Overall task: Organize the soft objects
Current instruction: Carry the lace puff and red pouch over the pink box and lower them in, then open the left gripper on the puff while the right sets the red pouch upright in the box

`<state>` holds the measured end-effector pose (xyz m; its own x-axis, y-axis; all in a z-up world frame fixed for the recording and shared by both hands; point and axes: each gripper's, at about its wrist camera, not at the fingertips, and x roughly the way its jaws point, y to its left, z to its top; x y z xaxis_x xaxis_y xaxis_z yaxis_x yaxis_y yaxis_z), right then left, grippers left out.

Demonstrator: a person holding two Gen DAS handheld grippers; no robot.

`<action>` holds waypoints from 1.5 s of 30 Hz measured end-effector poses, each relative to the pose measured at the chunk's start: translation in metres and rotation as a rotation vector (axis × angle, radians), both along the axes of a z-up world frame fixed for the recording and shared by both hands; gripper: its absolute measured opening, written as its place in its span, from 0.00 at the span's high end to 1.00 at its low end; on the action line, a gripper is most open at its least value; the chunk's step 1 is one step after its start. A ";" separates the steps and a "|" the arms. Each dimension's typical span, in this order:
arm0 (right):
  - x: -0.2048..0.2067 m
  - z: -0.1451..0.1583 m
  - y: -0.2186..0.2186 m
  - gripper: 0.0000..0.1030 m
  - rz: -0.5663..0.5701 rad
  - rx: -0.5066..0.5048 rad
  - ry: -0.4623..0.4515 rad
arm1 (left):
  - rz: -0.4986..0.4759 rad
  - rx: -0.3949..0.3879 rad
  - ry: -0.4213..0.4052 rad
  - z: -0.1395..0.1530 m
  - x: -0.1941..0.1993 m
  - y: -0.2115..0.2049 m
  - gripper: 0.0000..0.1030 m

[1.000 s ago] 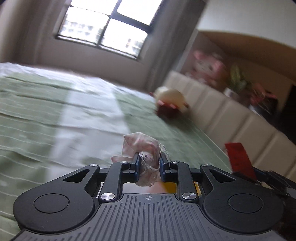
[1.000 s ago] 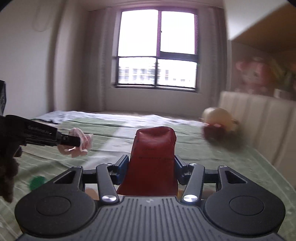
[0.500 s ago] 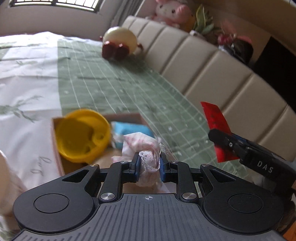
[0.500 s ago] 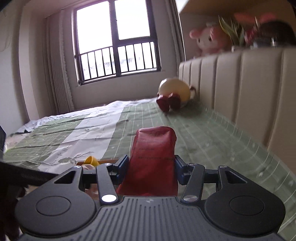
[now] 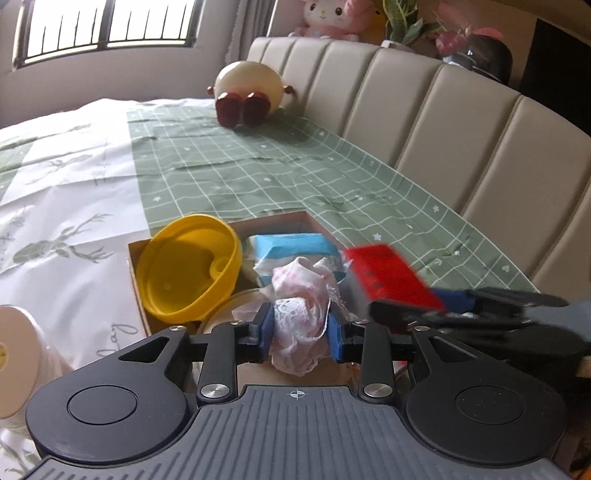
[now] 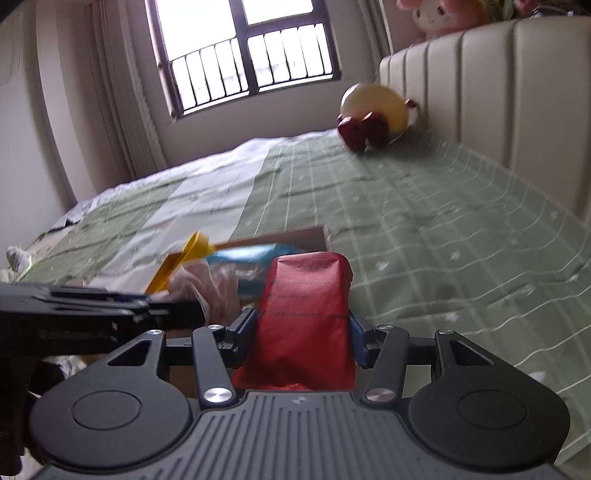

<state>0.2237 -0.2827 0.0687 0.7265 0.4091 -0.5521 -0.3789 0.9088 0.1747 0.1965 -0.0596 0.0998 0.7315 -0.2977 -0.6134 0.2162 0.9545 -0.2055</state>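
Observation:
My left gripper (image 5: 301, 326) is shut on a crumpled pink-and-white lace cloth (image 5: 301, 295) and holds it over a cardboard box (image 5: 280, 218) on the bed. The box holds a yellow bowl-shaped lid (image 5: 188, 269) and a blue-and-white soft pack (image 5: 291, 251). My right gripper (image 6: 303, 328) is shut on a red soft packet (image 6: 308, 317); it reaches in from the right in the left wrist view (image 5: 391, 275), just over the box's right side. The left gripper shows as a dark bar in the right wrist view (image 6: 92, 314).
The box sits on a green checked and white bedspread (image 5: 258, 162). A cream round plush with red feet (image 5: 247, 90) lies near the beige padded headboard (image 5: 443, 122). A white roll (image 5: 18, 358) sits at the far left. A pink plush (image 5: 328, 16) rests above the headboard.
Both grippers have swung down from facing the window toward the box. The red packet has moved in over the box's right side. The box and its contents have come closer.

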 end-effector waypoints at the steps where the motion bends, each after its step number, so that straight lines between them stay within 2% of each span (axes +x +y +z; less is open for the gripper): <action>1: -0.001 -0.001 0.007 0.48 -0.001 -0.033 -0.021 | -0.004 -0.002 -0.009 0.002 -0.003 0.002 0.66; 7: -0.002 -0.005 0.028 0.49 0.040 -0.083 -0.022 | 0.039 -0.028 -0.032 0.006 -0.012 0.020 0.66; 10: -0.004 -0.006 0.030 0.45 0.065 -0.072 -0.028 | 0.079 -0.034 -0.020 0.005 -0.014 0.027 0.66; 13: -0.001 -0.001 0.018 0.41 0.096 -0.007 -0.018 | 0.075 -0.038 -0.030 0.009 -0.017 0.028 0.66; 18: 0.004 0.022 -0.015 0.37 0.106 0.168 -0.022 | 0.068 -0.083 -0.078 0.021 -0.025 0.034 0.66; 21: 0.012 0.032 -0.027 0.37 0.086 0.217 -0.007 | 0.061 -0.117 -0.099 0.024 -0.029 0.034 0.66; 23: 0.015 0.034 -0.029 0.37 0.084 0.229 0.001 | 0.040 -0.110 -0.088 0.022 -0.027 0.029 0.66; 28: 0.013 0.030 -0.027 0.37 0.039 0.202 0.005 | 0.033 -0.005 -0.062 0.016 -0.030 0.017 0.66; 32: 0.003 0.024 -0.029 0.38 0.014 0.182 0.012 | 0.021 0.045 -0.068 0.018 -0.038 0.012 0.66; 36: -0.024 0.023 -0.036 0.38 -0.013 0.152 -0.008 | 0.005 0.094 -0.081 0.024 -0.051 0.009 0.66; 41: -0.068 0.023 -0.034 0.38 0.037 0.073 -0.073 | 0.005 0.118 -0.028 0.016 -0.050 0.005 0.67; 43: -0.077 0.018 -0.030 0.44 0.050 0.029 -0.076 | 0.001 0.122 -0.017 0.011 -0.049 0.003 0.69; 45: -0.073 0.011 -0.029 0.57 0.052 0.007 -0.049 | -0.007 0.118 -0.013 0.009 -0.049 0.000 0.70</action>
